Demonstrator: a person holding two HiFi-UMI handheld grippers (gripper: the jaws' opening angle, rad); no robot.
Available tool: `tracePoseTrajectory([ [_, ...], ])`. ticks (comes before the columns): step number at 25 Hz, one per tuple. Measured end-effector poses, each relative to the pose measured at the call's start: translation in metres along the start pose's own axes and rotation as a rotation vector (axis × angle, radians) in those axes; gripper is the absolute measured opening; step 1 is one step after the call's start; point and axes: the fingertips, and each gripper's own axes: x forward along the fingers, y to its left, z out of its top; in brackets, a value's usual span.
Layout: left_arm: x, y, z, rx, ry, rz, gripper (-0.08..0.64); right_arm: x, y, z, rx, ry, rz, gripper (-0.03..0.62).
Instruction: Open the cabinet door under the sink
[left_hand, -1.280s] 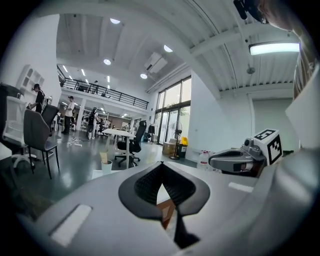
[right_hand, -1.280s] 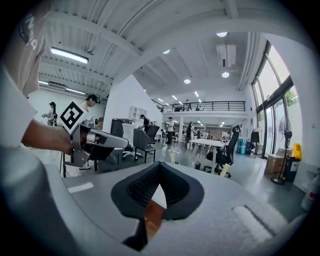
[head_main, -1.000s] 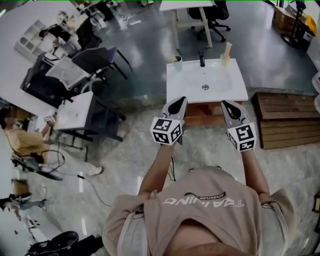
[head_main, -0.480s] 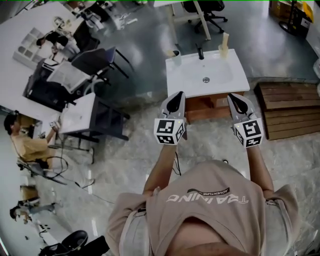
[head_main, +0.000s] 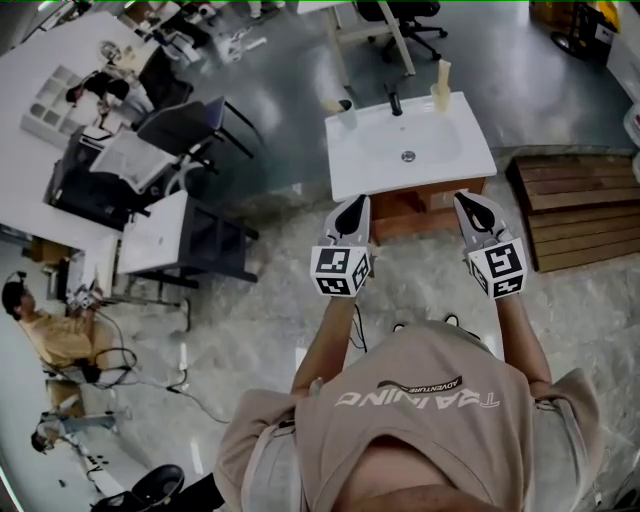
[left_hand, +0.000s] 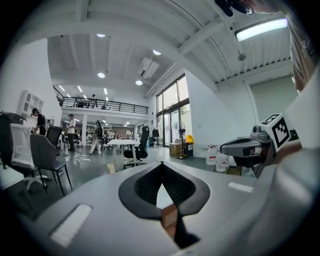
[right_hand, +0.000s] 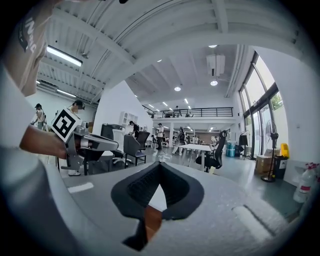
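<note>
The white sink (head_main: 408, 150) stands on a brown wooden cabinet (head_main: 420, 208), whose front shows below the basin's near edge. My left gripper (head_main: 354, 203) is held level in front of the cabinet's left part, jaws shut and empty. Level and shut like the left one, my right gripper (head_main: 466, 201) faces the cabinet's right corner with nothing in it. In the left gripper view the pads (left_hand: 150, 182) meet at the tips, with a strip of cabinet (left_hand: 169, 218) showing below. The right gripper view shows the same, with brown wood (right_hand: 152, 222) under the closed pads (right_hand: 175, 187). Neither gripper touches the cabinet.
A tap (head_main: 395, 102) and two cups stand at the sink's far edge. A wooden pallet (head_main: 572, 210) lies right of the cabinet. A small desk (head_main: 160, 232) and chairs (head_main: 185, 125) stand to the left. People sit at the far left.
Both grippers have sunk a little in front of the cabinet and stayed shut. The head camera's view has shifted slightly, so the sink sits a bit higher in the picture.
</note>
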Motion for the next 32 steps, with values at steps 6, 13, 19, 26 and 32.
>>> tracePoseTrajectory([
  [6,-0.004,0.004,-0.004,-0.008,0.015,0.011,0.017,0.006,0.011,0.001,-0.012,0.008,0.035,0.002],
  [13,-0.013,0.005,-0.011,-0.024,0.026,0.027,0.017,0.011,0.015,0.001,-0.027,0.021,0.051,0.002],
  [19,-0.013,0.016,-0.006,-0.021,0.015,0.037,0.017,0.025,0.018,0.011,-0.051,0.004,0.059,0.002],
  [26,-0.012,0.011,-0.013,-0.029,0.02,0.011,0.017,0.022,0.023,0.002,-0.055,0.028,0.064,0.002],
  [32,-0.013,0.003,-0.014,-0.034,0.022,-0.007,0.017,0.017,0.023,0.003,-0.061,0.032,0.063,0.002],
])
